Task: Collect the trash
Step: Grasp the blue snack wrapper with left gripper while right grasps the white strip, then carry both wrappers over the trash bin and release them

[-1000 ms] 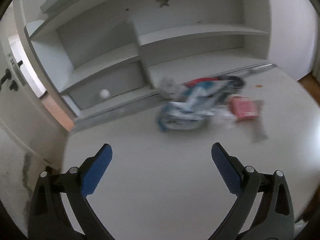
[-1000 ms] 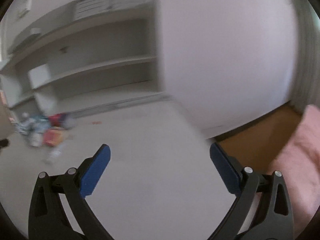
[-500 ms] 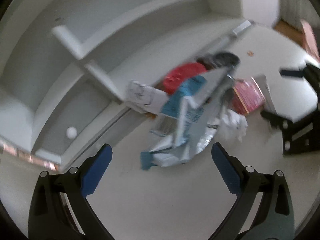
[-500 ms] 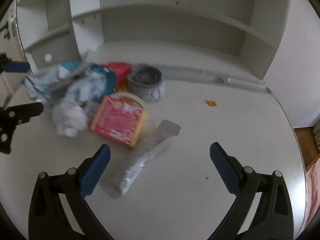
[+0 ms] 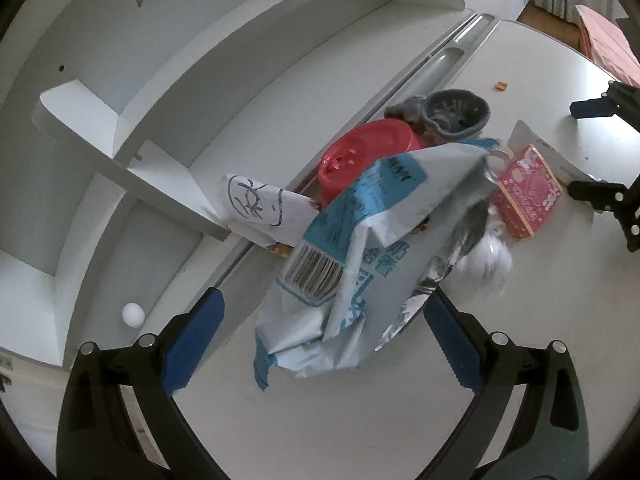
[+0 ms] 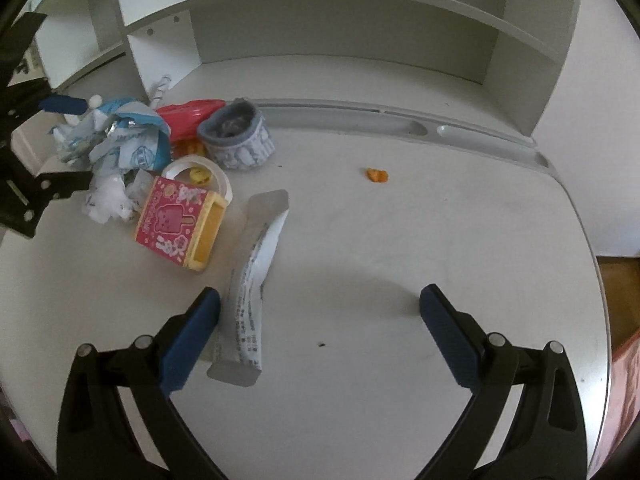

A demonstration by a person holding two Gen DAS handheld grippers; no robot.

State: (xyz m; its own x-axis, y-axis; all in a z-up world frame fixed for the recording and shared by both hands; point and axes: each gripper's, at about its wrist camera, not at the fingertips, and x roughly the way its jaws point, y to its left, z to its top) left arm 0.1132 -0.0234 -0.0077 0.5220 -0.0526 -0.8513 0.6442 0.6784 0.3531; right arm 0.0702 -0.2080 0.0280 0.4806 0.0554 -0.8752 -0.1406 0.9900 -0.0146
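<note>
A pile of trash lies on the white desk (image 6: 400,248). A crumpled blue-and-white foil bag (image 5: 360,248) sits between the open jaws of my left gripper (image 5: 324,332), not pinched. Behind it are a white drawn-on paper (image 5: 260,208), a red lid (image 5: 360,152), a grey knitted sock (image 5: 452,112), a pink box (image 5: 528,192) and a white tissue (image 5: 488,260). In the right wrist view, the pink box (image 6: 176,224), a tape ring (image 6: 200,172), the sock (image 6: 240,140) and a long silver wrapper (image 6: 256,280) lie ahead of my open, empty right gripper (image 6: 320,328).
White shelving (image 6: 320,40) with a pen groove (image 6: 440,128) stands behind the desk. An orange crumb (image 6: 377,175) lies mid-desk. A small white ball (image 5: 133,314) sits in a lower shelf. The desk edge curves round at the right, with wooden floor (image 6: 618,292) beyond.
Both grippers have swung toward the pile and come closer. The foil bag now sits between my left jaws; the silver wrapper is now beside my right gripper's left finger.
</note>
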